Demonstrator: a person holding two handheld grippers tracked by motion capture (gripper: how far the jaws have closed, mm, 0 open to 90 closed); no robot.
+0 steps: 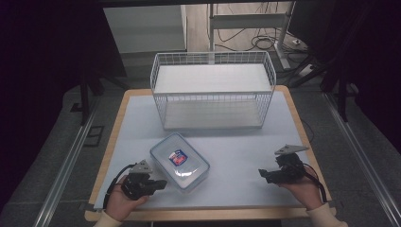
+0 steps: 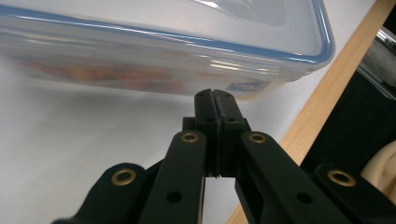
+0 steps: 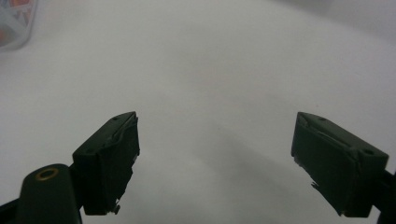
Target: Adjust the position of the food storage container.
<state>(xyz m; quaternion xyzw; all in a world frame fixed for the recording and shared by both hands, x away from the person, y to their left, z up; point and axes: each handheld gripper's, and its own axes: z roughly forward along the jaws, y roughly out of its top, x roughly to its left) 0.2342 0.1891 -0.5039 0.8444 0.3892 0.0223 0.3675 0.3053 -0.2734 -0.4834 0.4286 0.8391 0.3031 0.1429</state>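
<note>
- The clear plastic food container, with a blue-edged snap lid and a red and blue label on top, lies on the white-covered table at the near left, turned at an angle to the table's edges.
- The left gripper is held in the person's left hand just beside the container's near left corner, pointing toward it.
- In the left gripper view its fingers are pressed flat together with nothing between them; their tips sit right at the container's side wall, and contact cannot be made out.
- The right gripper rests in the right hand at the near right of the table, well apart from the container and pointing left toward it.
- In the right gripper view its fingers stand wide apart over bare white table and hold nothing; a corner of the container shows at the top left.
- A white wire basket stands at the far side of the table, behind the container.
</note>
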